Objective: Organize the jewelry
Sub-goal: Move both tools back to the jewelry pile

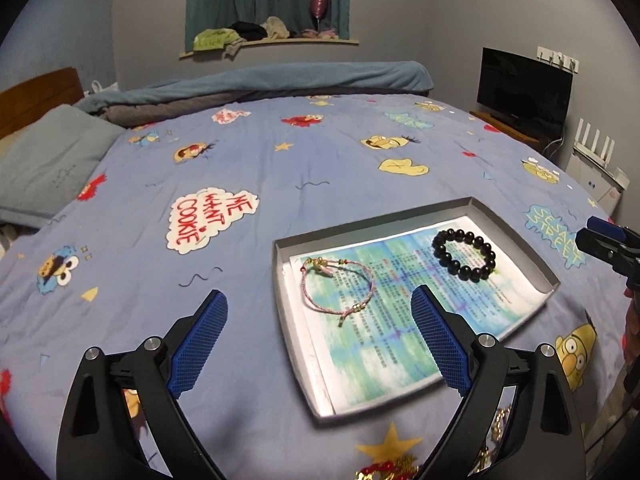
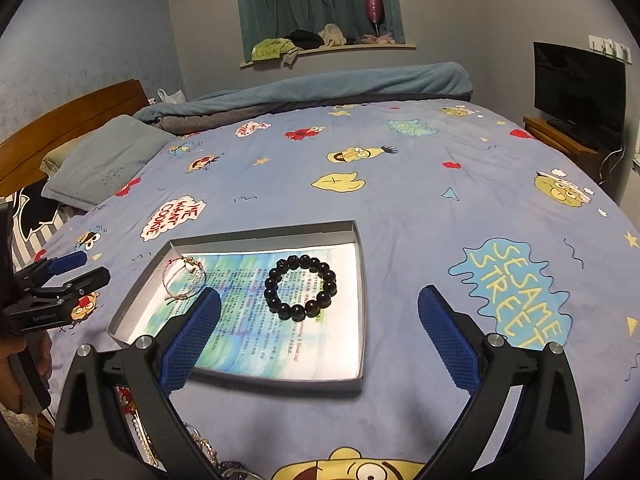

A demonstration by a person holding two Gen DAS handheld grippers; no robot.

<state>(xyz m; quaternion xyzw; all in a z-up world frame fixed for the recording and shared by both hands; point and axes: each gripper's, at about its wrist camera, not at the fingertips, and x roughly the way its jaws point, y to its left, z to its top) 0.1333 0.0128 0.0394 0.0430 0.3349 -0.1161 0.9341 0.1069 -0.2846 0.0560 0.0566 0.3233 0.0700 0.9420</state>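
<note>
Grey cardboard tray (image 1: pixel 280 292) sat right of centre in my left view, holding a pink cord bracelet (image 1: pixel 338 286) and a black bead bracelet (image 1: pixel 464 254); my left gripper (image 1: pixel 320 336) had its jaws apart, empty. In the right view, the tray (image 2: pixel 362 280) lay at centre-left on the bed (image 2: pixel 420 200), and my right gripper (image 2: pixel 320 336) likewise gaped.

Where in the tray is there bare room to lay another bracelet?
The near half of the tray is free: bare printed paper between its front wall and both bracelets. A narrower strip runs between the pink cord bracelet at the far-left corner and the black bead bracelet. The far end is crowded.
</note>
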